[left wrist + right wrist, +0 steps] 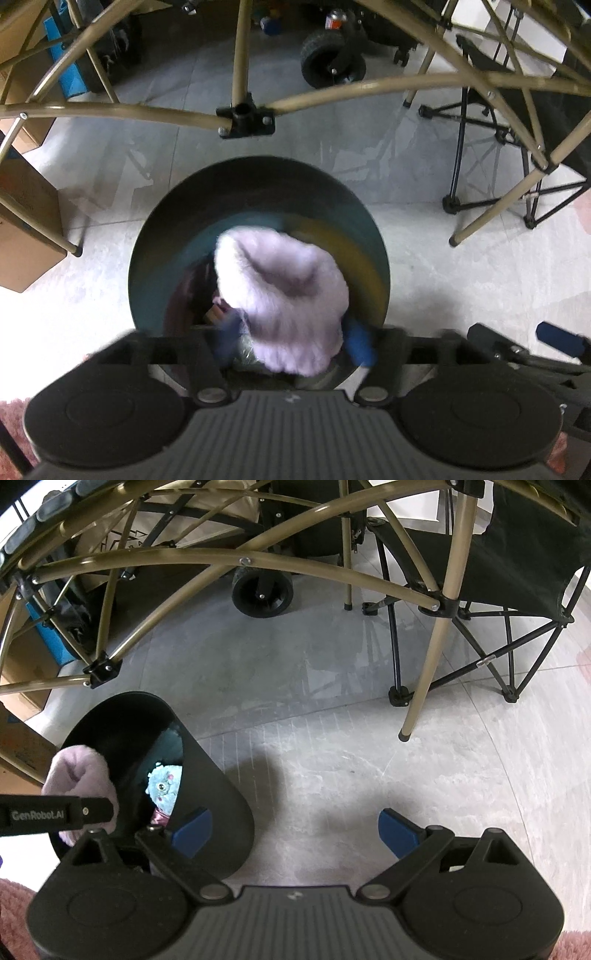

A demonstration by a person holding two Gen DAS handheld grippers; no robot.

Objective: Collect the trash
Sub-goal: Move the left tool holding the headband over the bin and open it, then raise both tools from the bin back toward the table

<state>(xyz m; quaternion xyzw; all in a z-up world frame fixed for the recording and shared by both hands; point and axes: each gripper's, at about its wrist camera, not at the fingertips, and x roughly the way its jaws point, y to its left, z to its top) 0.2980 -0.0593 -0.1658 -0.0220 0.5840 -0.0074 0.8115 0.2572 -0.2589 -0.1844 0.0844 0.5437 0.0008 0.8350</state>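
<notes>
Left tool [291, 343] gapes wide over the round black bin [155, 236]; the fluffy lilac plush [284, 295] sits loosely between its pads, directly above the opening. Right tool [295, 830], wide and empty, waits beside it.

Looks like a storage/garage-type room, not a lived-in space. Bare grey concrete-look floor [332, 686], tan folding metal frame [221, 559] overhead, black folding camp chair [517, 565], wagon wheel [261, 597], cardboard boxes [26, 236] stacked at the left, spray can [334, 19] on the floor at the back.
</notes>
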